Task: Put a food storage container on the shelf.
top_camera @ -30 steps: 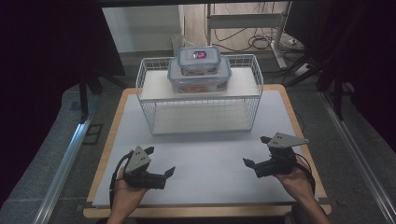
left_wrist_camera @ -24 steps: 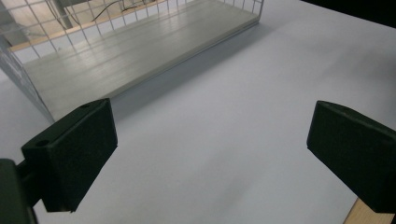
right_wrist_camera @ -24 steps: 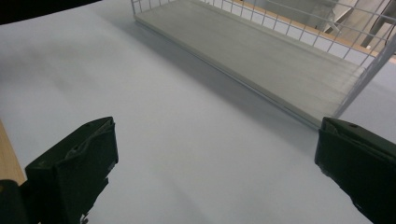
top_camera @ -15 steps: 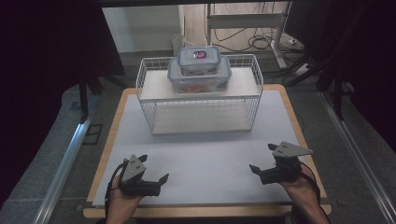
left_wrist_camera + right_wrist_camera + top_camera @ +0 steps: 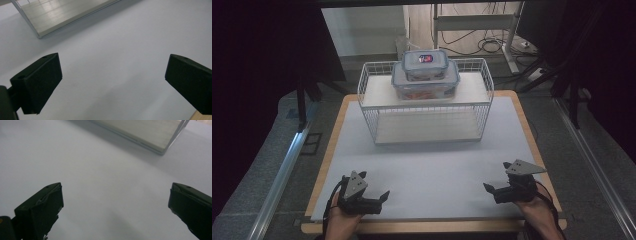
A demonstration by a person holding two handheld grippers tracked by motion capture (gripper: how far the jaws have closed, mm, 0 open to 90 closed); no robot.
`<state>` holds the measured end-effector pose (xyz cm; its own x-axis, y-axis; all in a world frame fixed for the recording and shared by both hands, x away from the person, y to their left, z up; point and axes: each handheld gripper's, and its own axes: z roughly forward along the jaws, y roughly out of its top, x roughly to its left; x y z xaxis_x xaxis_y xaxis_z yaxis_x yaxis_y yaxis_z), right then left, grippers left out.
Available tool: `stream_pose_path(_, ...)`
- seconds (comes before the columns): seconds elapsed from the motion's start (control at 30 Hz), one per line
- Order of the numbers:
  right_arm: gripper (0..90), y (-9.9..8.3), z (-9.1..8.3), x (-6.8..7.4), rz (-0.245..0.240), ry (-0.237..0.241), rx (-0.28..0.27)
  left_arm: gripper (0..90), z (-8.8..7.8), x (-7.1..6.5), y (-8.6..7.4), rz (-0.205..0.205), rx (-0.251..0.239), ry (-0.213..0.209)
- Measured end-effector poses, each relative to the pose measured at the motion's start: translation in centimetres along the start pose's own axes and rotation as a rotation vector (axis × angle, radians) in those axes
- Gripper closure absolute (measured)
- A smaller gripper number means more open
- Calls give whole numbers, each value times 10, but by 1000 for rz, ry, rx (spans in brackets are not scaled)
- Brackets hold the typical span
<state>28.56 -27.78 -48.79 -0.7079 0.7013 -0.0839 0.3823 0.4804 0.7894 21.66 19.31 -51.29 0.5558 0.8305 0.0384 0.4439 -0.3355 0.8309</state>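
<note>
White matting covers the table (image 5: pixel 432 175), which has a wooden edge and stands in a dim room with dark curtains to either side and cables on the floor beyond. Nearest the person, both grippers sit low at the front edge. The left gripper (image 5: pixel 381 198) is at the front left corner and the right gripper (image 5: pixel 490 189) at the front right, each with its jaws spread wide and nothing between them; the left gripper view and the right gripper view both show bare mat between the black jaws, with a corner of the wire rack's lower shelf at the top.

Farther back, in the middle of the table, stands the white wire rack (image 5: pixel 427 107). On its upper shelf rests a large clear box (image 5: pixel 426 85) with a smaller clear box (image 5: pixel 425 62) stacked on its lid. The boxes lie straight ahead and well apart from both grippers, roughly midway between them, so neither hand looks clearly nearer. The large box's long side runs left to right, which would suit one gripper at each end.

Against the picture from a second ago, both grippers have drawn back toward the person and dropped lower; the rack and boxes are unmoved.
</note>
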Motion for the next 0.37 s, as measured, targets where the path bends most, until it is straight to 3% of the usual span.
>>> stream_pose_path(0.07, 0, -3, 2, 0, -14, -17, 24, 10, 3, 1, -3, 4, 9, 3)
stream_pose_path(0.37, 0, -6, 5, -3, 10, -9, 37, 5, 7, 5, -7, -17, 27, 1)
